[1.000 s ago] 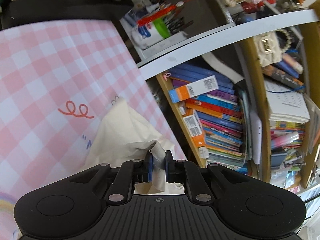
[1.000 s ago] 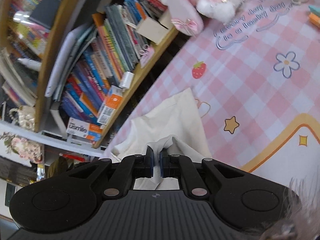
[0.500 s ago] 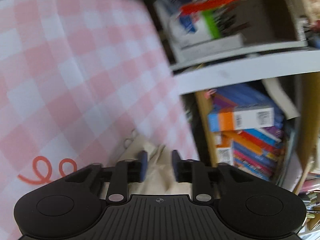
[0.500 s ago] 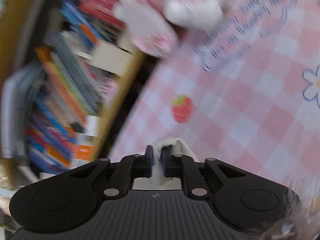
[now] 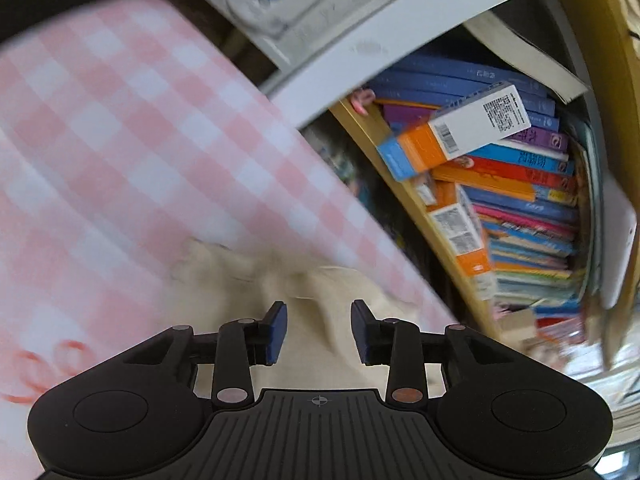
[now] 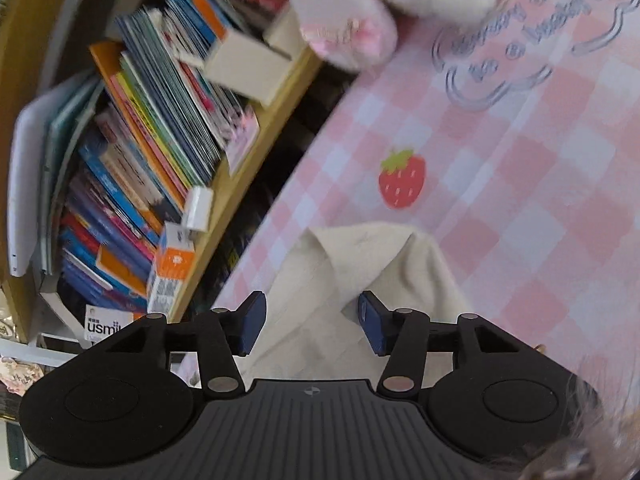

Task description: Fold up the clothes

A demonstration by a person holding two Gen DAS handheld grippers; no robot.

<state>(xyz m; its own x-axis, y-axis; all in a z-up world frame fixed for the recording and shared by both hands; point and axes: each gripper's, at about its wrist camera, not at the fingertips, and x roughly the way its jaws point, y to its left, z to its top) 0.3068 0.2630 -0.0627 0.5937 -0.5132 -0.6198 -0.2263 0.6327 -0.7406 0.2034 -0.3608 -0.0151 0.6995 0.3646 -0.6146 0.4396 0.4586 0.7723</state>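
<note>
Right by the cameras, the left gripper (image 5: 318,330) and the right gripper (image 6: 312,326) both have their fingers spread wide, holding nothing; just past them the cream cloth (image 6: 360,280) lies in soft folds on the pink checked tablecloth (image 6: 520,184), close to its edge; farther on is a red strawberry print (image 6: 402,184); past the edge stand shelves of books (image 5: 516,184).
</note>
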